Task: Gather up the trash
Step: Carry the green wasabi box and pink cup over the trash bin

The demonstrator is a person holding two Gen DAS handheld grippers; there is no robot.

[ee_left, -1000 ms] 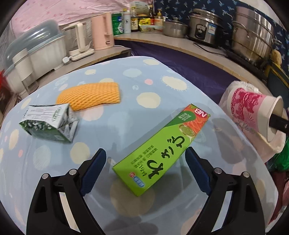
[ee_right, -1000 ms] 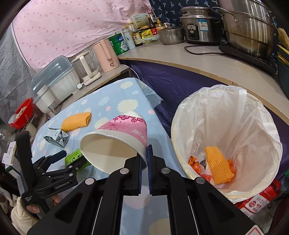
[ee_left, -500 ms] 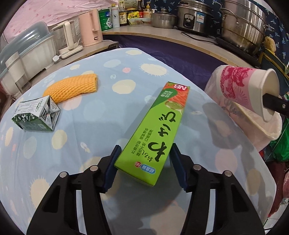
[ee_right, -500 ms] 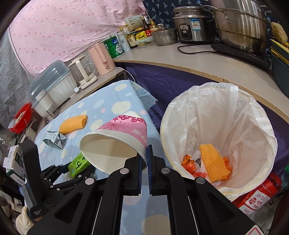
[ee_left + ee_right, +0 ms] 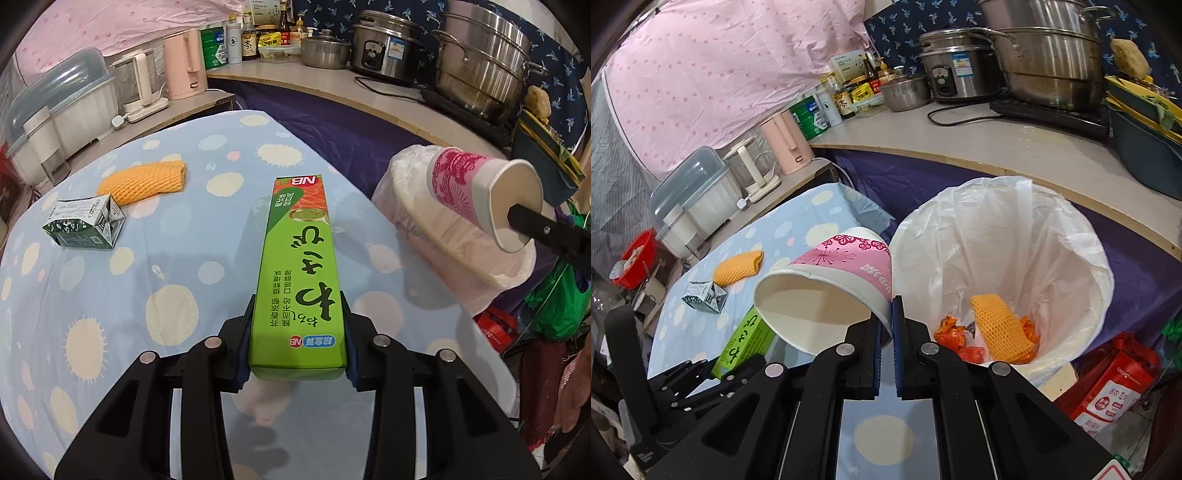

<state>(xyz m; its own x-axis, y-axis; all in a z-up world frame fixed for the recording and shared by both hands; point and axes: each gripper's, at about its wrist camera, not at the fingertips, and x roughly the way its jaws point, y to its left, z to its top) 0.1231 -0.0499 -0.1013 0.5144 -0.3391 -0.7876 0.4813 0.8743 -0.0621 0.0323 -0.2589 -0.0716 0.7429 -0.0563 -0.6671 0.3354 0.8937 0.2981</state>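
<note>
My left gripper (image 5: 298,334) is shut on the near end of a long green box (image 5: 299,266), which juts forward over the blue spotted table (image 5: 110,295). My right gripper (image 5: 885,325) is shut on the rim of a pink and white paper cup (image 5: 831,280), held on its side next to the white-lined trash bin (image 5: 1027,240). The cup (image 5: 480,192) and bin (image 5: 424,221) also show in the left wrist view. The bin holds an orange foam net (image 5: 1001,325) and orange wrappers. On the table lie another orange foam net (image 5: 144,181) and a crushed green-white carton (image 5: 85,225).
A counter (image 5: 997,144) curves behind the bin with pots, a rice cooker (image 5: 956,70), bottles and a pink kettle (image 5: 184,62). A dish rack with a clear lid (image 5: 55,114) stands at the far left. A red bag (image 5: 1115,376) lies on the floor by the bin.
My left gripper closed on the green box and lifted its near end. My right gripper carried the cup up next to the bin's left rim.
</note>
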